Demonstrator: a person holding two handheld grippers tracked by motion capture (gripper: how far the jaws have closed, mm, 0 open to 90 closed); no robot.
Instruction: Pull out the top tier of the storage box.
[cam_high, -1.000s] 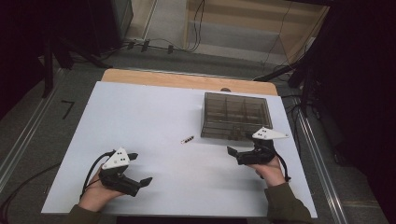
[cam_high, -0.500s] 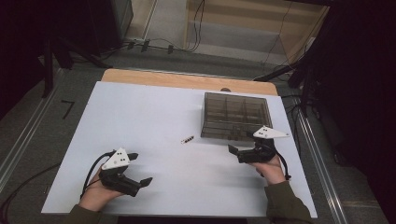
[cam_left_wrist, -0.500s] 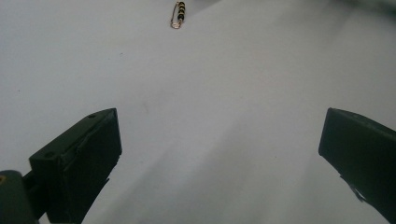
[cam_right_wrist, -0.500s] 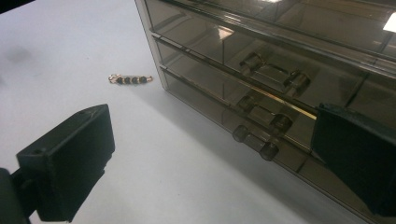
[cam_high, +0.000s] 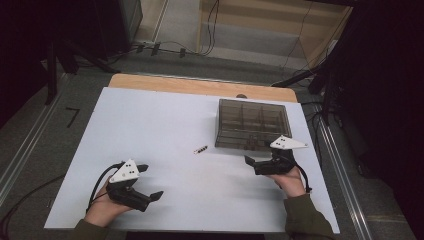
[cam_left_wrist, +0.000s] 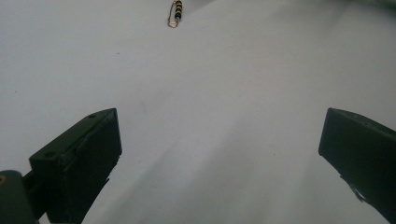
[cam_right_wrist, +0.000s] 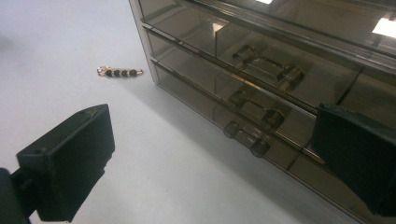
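High view: our two grippers rest on the white table (cam_high: 165, 125) with jaws spread wide, holding nothing.

We judge the step is opening the smoky plastic drawer box (cam_high: 252, 124), so our right gripper (cam_high: 260, 162), just in front of it, should close squarely on a drawer's bar-shaped handle (cam_right_wrist: 266, 63) and pull straight. Our left gripper (cam_high: 148, 183) waits, well apart from the small beaded pin (cam_high: 201, 149) lying on the matte tabletop just left of the box.

A drawer box (cam_high: 252, 124) is sitting at the table's (cam_high: 150, 120) far right, a pin (cam_high: 201, 149) lying just left of its front. The left gripper (cam_high: 150, 182) is resting near-left, the right gripper (cam_high: 251, 162) just before the box.
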